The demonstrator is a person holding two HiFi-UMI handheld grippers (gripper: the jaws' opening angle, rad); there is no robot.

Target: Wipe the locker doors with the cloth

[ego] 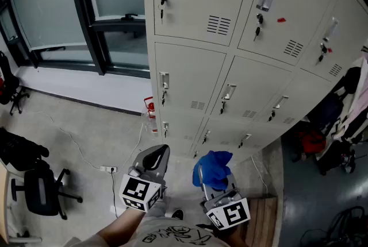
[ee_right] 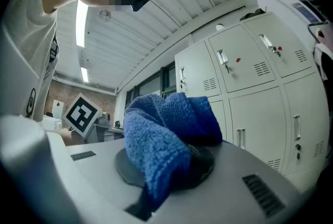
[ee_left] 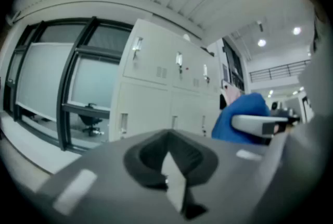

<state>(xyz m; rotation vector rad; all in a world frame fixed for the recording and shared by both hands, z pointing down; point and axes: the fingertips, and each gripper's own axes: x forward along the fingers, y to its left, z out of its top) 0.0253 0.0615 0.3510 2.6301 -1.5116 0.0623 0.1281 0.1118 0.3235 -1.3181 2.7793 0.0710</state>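
Observation:
A bank of pale grey lockers (ego: 241, 85) fills the upper right of the head view, with keys hanging in several door locks. My right gripper (ego: 214, 180) is held low near my body, shut on a bunched blue cloth (ego: 214, 167). In the right gripper view the cloth (ee_right: 161, 124) bulges over the jaws of the right gripper (ee_right: 171, 160), and the lockers (ee_right: 250, 87) stand well beyond it. My left gripper (ego: 153, 161) hangs beside it, shut with nothing in it. The left gripper view shows the left gripper (ee_left: 169, 158), the cloth (ee_left: 242, 113) and the lockers (ee_left: 156, 92) apart from both grippers.
A dark-framed window (ego: 69, 4) runs along the left wall. A black office chair (ego: 40, 191) and a power strip with its cable (ego: 108, 169) are on the floor at left. Clothes and bags (ego: 345, 119) hang at right. A wooden board (ego: 261, 220) lies by my feet.

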